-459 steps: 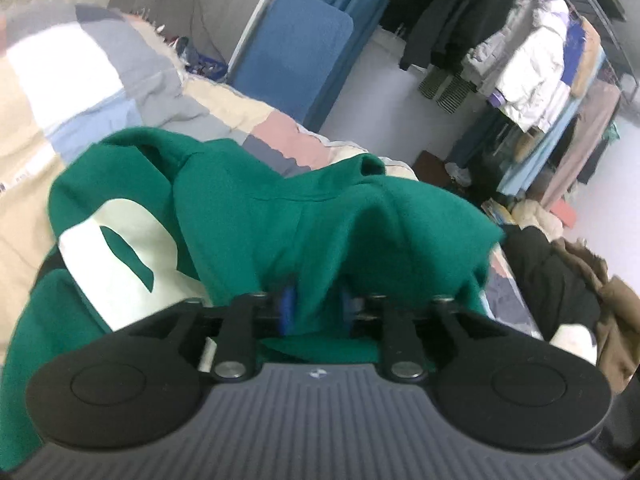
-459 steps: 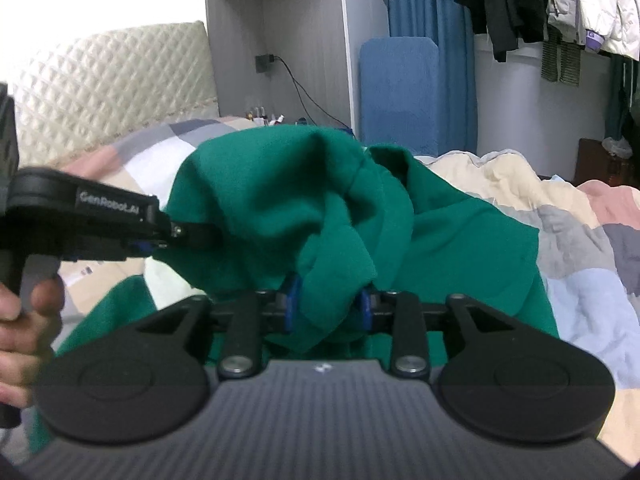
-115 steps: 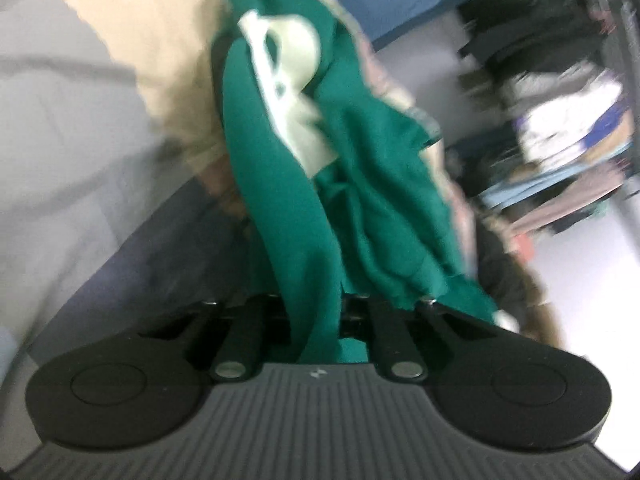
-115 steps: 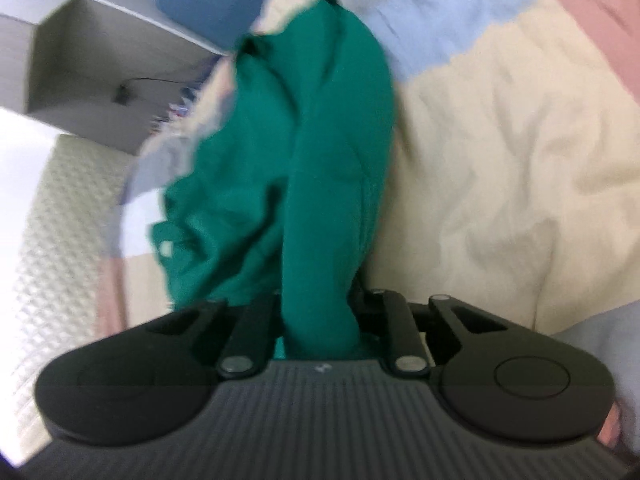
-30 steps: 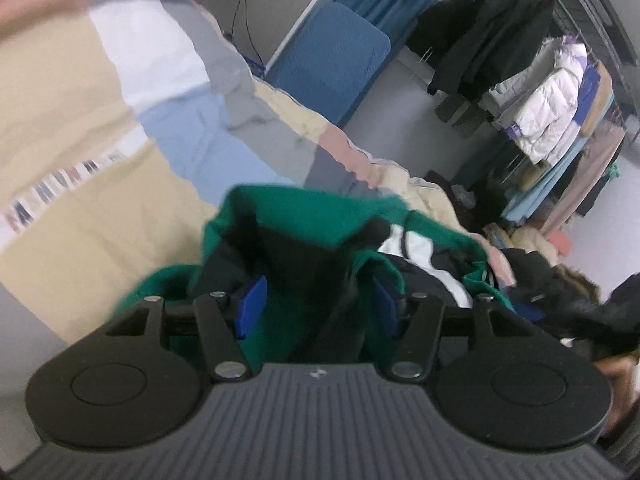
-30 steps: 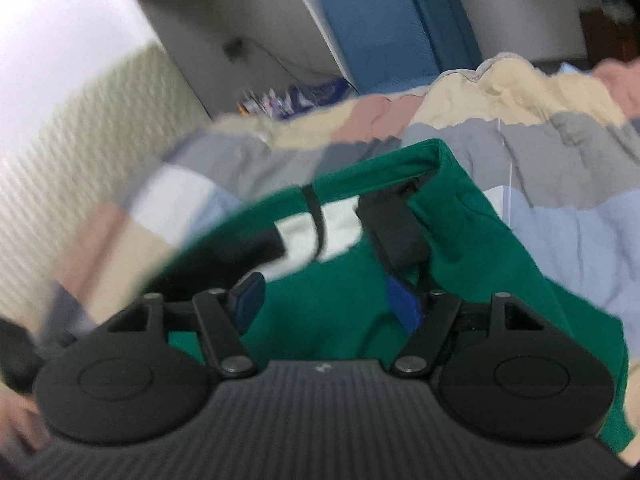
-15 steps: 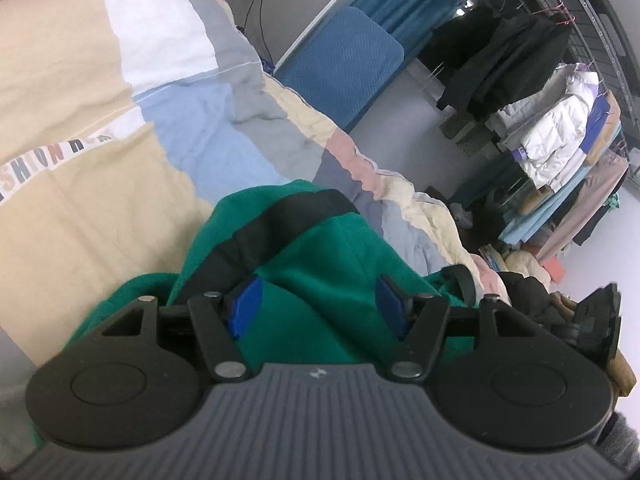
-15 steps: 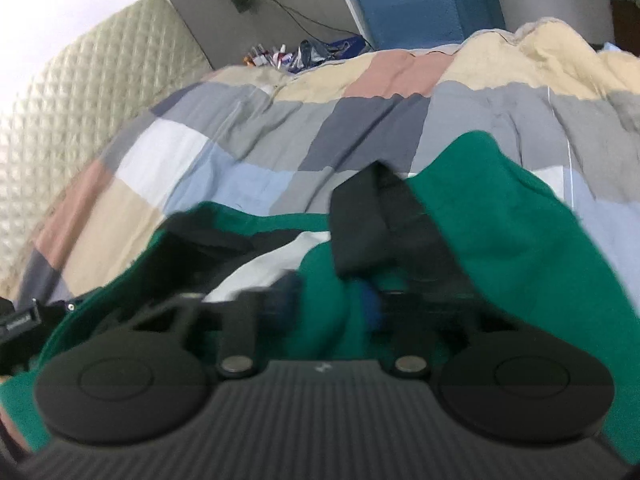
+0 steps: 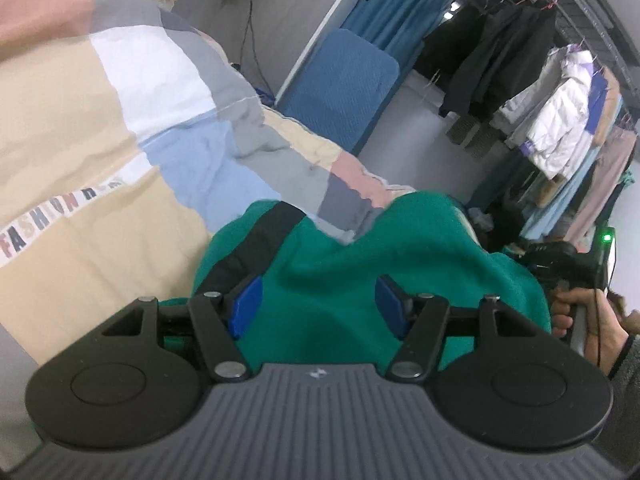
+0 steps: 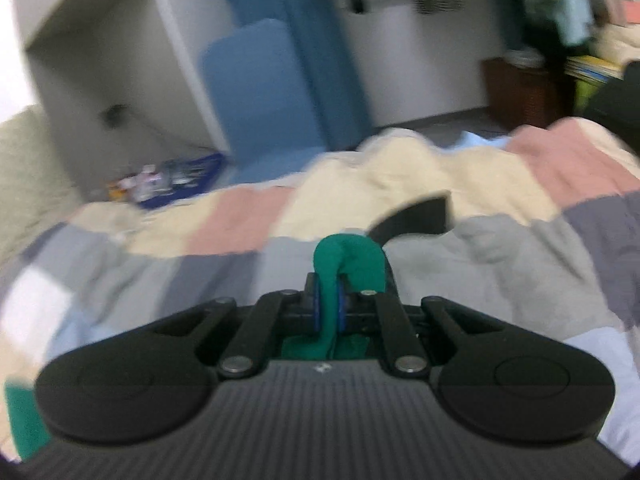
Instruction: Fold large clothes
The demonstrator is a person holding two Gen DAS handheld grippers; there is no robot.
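Observation:
A green sweatshirt [image 9: 360, 264] with a black band [image 9: 256, 240] lies bunched on the patchwork quilt [image 9: 100, 208]. My left gripper [image 9: 318, 306] is open just over it, its blue pads wide apart with green cloth bulging between them. In the right wrist view my right gripper [image 10: 326, 308] is closing tight on a thin fold of the green sweatshirt [image 10: 348, 252]; the pads press on it. A black cuff [image 10: 416, 216] sticks out beyond that fold. The right gripper's body [image 9: 572, 264] and the hand [image 9: 592, 320] holding it show at the right edge of the left wrist view.
The quilt [image 10: 500, 264] covers the whole bed. A blue padded panel [image 9: 336, 84] leans on the wall beyond the bed. A rack of hanging coats [image 9: 560, 100] stands at the far right. Small clutter [image 10: 168, 180] lies by the white cabinet.
My right gripper has gone from wide apart to pinched on a green fold and has swung sideways with it. The left gripper has hardly moved; more green cloth has heaped up before it.

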